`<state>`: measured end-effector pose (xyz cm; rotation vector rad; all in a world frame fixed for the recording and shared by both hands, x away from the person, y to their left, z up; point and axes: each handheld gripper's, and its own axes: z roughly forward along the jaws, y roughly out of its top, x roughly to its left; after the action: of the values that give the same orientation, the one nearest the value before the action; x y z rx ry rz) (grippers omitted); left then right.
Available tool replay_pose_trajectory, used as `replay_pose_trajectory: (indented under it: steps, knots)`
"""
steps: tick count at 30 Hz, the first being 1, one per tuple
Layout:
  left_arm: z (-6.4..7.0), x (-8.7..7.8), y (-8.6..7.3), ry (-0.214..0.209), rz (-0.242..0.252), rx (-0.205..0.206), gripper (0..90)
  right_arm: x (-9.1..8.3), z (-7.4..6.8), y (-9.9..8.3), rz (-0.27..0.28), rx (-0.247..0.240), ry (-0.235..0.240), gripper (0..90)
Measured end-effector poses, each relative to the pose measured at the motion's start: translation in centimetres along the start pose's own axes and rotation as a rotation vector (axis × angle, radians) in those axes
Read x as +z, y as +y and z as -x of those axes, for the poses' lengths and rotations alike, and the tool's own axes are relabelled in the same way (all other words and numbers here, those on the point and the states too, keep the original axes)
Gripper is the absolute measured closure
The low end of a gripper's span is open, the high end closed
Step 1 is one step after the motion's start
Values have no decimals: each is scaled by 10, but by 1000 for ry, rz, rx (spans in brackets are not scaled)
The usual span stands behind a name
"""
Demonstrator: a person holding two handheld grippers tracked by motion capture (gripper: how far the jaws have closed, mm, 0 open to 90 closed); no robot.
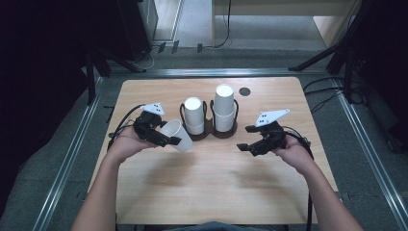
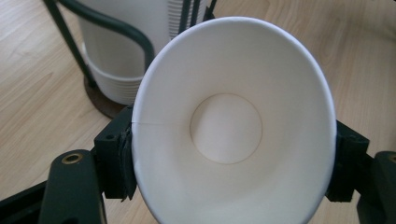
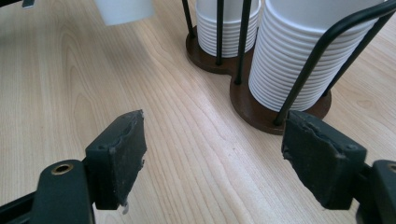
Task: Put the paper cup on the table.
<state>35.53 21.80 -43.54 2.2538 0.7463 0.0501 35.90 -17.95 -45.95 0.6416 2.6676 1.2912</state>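
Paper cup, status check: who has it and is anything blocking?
Left gripper shut on paper cup, held tilted above the table. Right gripper open, empty. Cup rack with stacked cups close beside the held cup.

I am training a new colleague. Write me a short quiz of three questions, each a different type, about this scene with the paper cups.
1. True or false: the left tongs are shut on a single paper cup, held lying on its side.
2. Multiple choice: the right tongs are (A) shut on a cup, (B) open with nothing between the jaws, (C) shut on the wire holder.
3. Short answer: in the high view, which stack of cups stands taller in the wire holder, the left stack or the right stack?

Key: 1 true. 2 B. 3 the right stack.
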Motion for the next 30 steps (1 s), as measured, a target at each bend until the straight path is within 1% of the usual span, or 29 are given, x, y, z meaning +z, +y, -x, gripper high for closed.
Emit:
replay_pose_trajectory:
  steps: [6,7,9,11,15,17,20,23,30]
  knots:
    - [-8,-9,-5,16,14,-27,238,-1,1,0,2,6,-3,222]
    - [-9,-11,-7,27,14,-30,238,-1,1,-1,1,6,-3,222]
    - [-12,-16,-9,29,27,-46,238,-1,2,-1,-1,3,-6,222]
    - [-16,-20,-13,55,25,-61,239,-2,2,-1,-1,6,-5,222]
    - [-22,-24,-18,69,25,-79,238,-1,3,-3,-10,1,-8,222]
    - [-25,-27,-20,79,28,-93,238,0,4,-4,-16,8,-8,222]
    - [-30,-29,-23,100,30,-113,239,0,5,-4,-11,8,-11,222]
    - [-34,-29,-25,122,15,-130,238,0,4,-4,-11,6,-11,222]
    - [-45,-32,-27,160,13,-156,238,1,4,-5,-15,7,-14,222]
